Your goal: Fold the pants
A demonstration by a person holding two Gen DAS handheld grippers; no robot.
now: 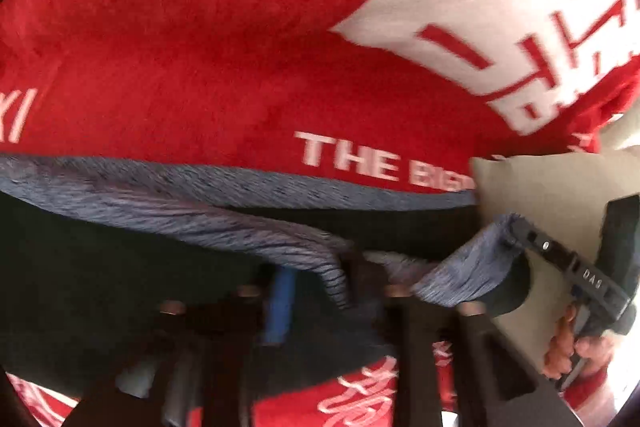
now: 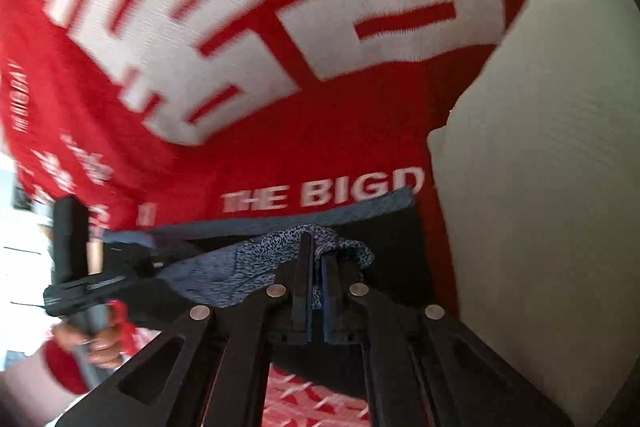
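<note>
Both grippers point steeply down over a red blanket (image 2: pixel 280 155) with big white lettering, and the blue-grey pants (image 1: pixel 168 211) hang in the air between them. Right gripper (image 2: pixel 316 267): its two dark fingers (image 2: pixel 304 267) are pressed almost together, pinching a bunched fold of the speckled blue-grey cloth, which spills over the fingertips and trails away to the left of them, just below the words "THE BIGD" on the blanket. Left gripper (image 1: pixel 316 287): its jaws stand partly spread; the picture is blurred, but a blue pad (image 1: pixel 280 303) shows on one side and a fold of the pants drapes down between the fingers and over the other side; whether the pads press on the cloth I cannot tell. From that fold the pants stretch as a taut band along the lower edge of the blanket's lettering, with a dark shaded underside below. In the left wrist view the other gripper shows at the right, its tip clamped on the far corner of the cloth, with a hand (image 1: pixel 568 347) wrapped round its handle. In the right wrist view the other gripper appears at the left, a hand (image 2: pixel 96 343) in a red sleeve (image 2: pixel 64 367) gripping its handle. A pale cushion (image 2: pixel 540 167) lies to the right of the blanket, just beside its edge.
</note>
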